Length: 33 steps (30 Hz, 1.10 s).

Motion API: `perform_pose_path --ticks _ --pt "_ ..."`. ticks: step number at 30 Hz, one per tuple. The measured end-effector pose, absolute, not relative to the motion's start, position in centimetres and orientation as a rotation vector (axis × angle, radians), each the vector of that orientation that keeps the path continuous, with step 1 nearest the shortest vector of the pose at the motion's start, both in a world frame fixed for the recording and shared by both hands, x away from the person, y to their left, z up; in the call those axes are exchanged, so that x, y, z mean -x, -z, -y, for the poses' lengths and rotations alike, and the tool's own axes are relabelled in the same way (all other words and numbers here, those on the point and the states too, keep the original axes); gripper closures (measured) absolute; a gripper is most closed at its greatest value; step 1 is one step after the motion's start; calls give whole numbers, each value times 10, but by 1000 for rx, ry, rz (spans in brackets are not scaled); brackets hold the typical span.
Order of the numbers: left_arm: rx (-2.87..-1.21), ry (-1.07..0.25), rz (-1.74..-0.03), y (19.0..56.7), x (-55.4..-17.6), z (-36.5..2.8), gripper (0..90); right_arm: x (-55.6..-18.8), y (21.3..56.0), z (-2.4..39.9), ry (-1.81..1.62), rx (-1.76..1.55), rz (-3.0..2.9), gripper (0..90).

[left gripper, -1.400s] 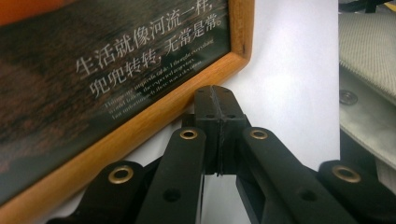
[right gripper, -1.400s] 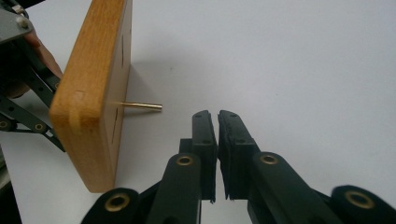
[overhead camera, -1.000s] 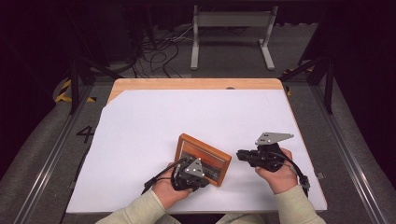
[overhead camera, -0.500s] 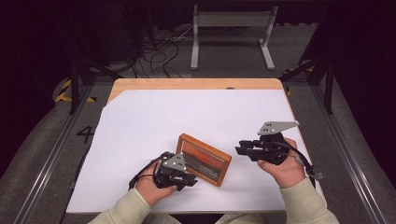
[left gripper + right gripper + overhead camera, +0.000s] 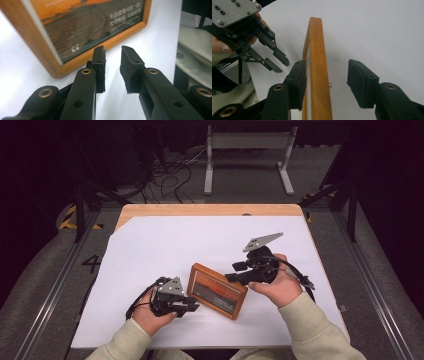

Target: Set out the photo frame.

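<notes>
The wooden picture frame (image 5: 217,290) lies on the white sheet (image 5: 165,240) that covers the table, near the person's edge and turned at a slant, its orange sunset print facing up. Everything else here is placed by that frame.

The left gripper (image 5: 187,306) sits just off the frame's left corner, low over the sheet. From its own camera, its 2 black jaws stand parted with a narrow gap and nothing between them; the frame's (image 5: 75,62) lower rail crosses just beyond the tips. The jaws have just been opening, so I would say this hand has let go of the frame's edge and is clear of it.

The right gripper (image 5: 234,273) is at the frame's far upper-right side, raised a little, with its grey three-cornered plate sticking up. In the right gripper view the frame's (image 5: 318,75) rail runs straight up between the 2 pads (image 5: 298,80), which are spread wider than the wood; I cannot be sure the left pad is clear of it, but it does not look pressed. These jaws too have just been opening. The left gripper (image 5: 280,63) also shows there, beside the frame.

My guess is the frame has been set down where wanted, and both hands are releasing so as not to drag it.
</notes>
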<state>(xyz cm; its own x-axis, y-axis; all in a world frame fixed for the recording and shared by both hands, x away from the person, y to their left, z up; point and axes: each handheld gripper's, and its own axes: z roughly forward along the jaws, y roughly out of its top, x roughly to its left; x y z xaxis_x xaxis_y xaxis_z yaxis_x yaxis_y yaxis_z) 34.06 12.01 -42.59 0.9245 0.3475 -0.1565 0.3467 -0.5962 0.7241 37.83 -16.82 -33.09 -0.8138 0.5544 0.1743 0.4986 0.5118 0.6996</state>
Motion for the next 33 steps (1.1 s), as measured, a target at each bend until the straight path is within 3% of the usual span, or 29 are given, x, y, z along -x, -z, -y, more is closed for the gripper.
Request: perform_pose_path --ticks 15,24,27,33 --pt "-2232 -1 -517 427 -345 -129 729 -400 359 130 -1041 -971 -2831 502" --pt "-2223 -1 -528 427 -346 -130 729 -405 368 122 -960 -963 -2900 597" --pt "-2219 3 -529 427 -346 -130 728 -405 367 121 -941 -941 -2929 691" --pt "-2210 2 -539 426 -346 -133 731 -405 365 119 -918 -951 -2931 695"
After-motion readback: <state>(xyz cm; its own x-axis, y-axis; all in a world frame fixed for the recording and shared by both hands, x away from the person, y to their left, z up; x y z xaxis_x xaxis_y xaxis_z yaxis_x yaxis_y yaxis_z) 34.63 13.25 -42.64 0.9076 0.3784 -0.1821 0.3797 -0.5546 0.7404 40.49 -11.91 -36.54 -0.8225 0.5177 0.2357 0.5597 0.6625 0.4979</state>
